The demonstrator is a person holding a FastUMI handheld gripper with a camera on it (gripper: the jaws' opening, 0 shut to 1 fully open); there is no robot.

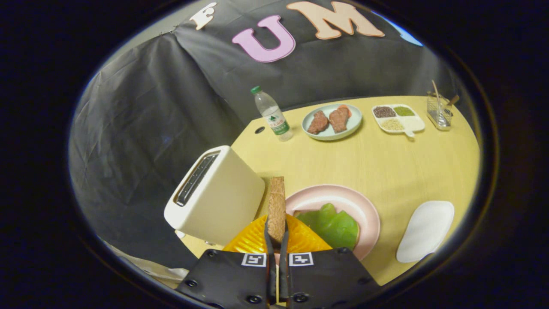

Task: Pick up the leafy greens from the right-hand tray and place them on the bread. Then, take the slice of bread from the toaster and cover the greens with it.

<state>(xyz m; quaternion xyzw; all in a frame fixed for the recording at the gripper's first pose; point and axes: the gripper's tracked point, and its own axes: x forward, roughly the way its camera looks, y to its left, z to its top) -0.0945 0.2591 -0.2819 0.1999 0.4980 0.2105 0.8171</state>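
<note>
While clamped edge-on in the gripper [277, 240], slice [277, 208] held upright above the table [386, 167] — both fingers pressed on its lower end.

Just right of the slice, greens [332, 225] lying on bread on the pink plate [343, 201]; toaster [214, 195] to the left, tilted in view, slots up; orange ridged thing [253, 240] under the fingers. White tray [426, 230] right of the plate — farther back, bottle [271, 113], plate of meat [331, 121], divided dish [397, 118].

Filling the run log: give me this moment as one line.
gripper: shut on bread slice, edge-on | greens: on bread on pink plate | toaster: slots empty | next: cover greens
</note>
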